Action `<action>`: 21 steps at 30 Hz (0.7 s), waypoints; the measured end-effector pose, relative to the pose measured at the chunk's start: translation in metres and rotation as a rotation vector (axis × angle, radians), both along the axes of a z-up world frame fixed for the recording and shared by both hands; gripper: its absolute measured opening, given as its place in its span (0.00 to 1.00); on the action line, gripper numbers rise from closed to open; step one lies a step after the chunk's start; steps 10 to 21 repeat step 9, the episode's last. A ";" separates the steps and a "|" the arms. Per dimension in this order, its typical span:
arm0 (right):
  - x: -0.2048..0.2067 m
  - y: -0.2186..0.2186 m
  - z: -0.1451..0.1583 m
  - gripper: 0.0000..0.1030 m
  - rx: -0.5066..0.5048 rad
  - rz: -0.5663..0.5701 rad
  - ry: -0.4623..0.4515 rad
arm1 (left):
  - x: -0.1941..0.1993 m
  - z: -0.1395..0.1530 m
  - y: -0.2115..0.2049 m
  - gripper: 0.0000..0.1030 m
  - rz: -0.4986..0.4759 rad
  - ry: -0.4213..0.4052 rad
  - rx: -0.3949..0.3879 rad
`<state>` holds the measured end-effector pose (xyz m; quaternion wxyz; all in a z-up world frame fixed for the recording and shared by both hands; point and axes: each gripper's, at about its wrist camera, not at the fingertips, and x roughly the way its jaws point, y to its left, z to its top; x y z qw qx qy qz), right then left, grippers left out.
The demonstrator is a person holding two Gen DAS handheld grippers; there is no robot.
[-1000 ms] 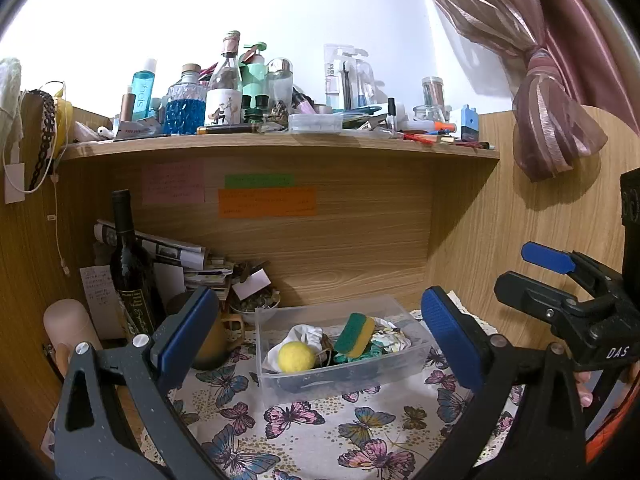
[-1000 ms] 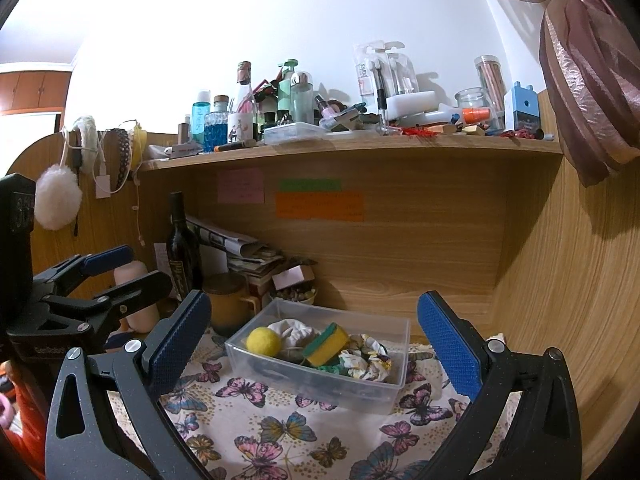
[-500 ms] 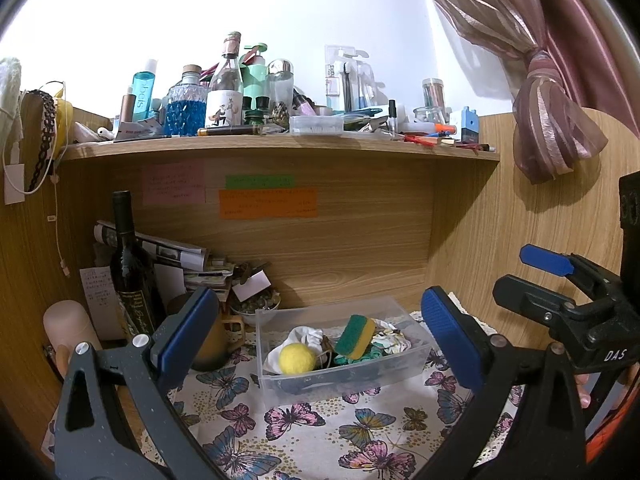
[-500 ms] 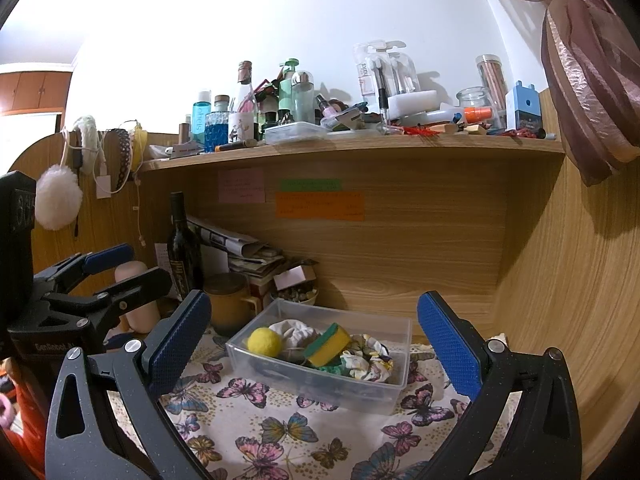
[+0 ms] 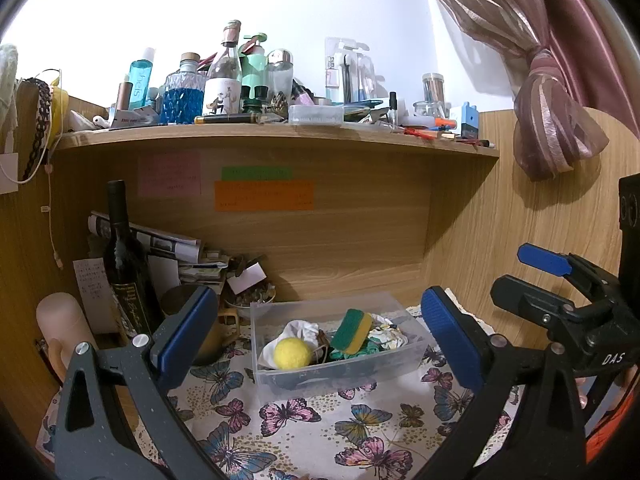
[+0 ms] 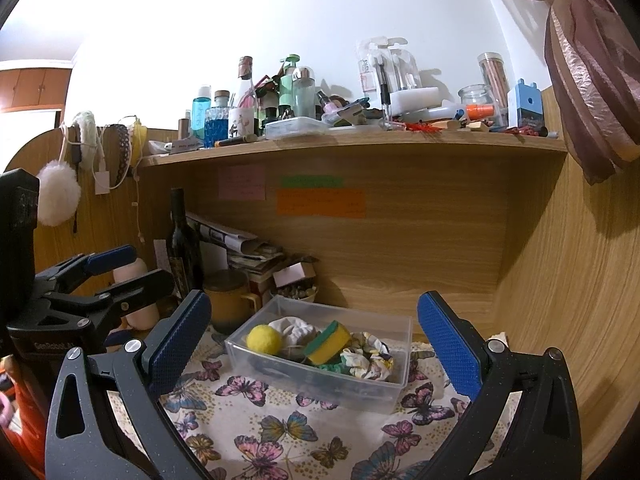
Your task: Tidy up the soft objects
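To the left of the left gripper (image 5: 316, 336) stands a dark wine bottle (image 5: 124, 264), and behind its left finger there is a brown mug (image 5: 216, 332) on the butterfly cloth (image 5: 304, 424). This gripper has its fingers wide apart and holds nothing. Straight ahead of it, between the two blue pads, sits the clear plastic box (image 5: 336, 372). Inside the box, from left to right, lie a yellow ball (image 5: 293, 353), a white cloth (image 5: 300, 330), a green and yellow sponge (image 5: 352, 331) that leans upright, and a patterned fabric (image 5: 390, 338) (the sponge touches the fabrics under it). To the right of the left gripper is the right gripper (image 6: 312, 344), also wide open and empty. In its own view the box (image 6: 320, 376) lies ahead between its fingers, a little turned, with the ball (image 6: 263, 340) at the left end. Above both grippers a wooden shelf (image 5: 280, 136) carries many bottles.
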<state>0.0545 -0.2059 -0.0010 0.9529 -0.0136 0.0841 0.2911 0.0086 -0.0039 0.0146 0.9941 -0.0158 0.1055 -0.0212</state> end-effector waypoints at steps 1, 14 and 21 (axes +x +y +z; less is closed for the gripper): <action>0.001 0.001 -0.001 1.00 -0.001 0.000 0.001 | 0.001 0.000 0.000 1.00 -0.002 0.002 0.000; 0.003 0.006 -0.004 1.00 -0.003 -0.006 0.013 | 0.002 -0.004 0.003 1.00 -0.016 0.011 -0.003; 0.003 0.006 -0.004 1.00 -0.003 -0.006 0.013 | 0.002 -0.004 0.003 1.00 -0.016 0.011 -0.003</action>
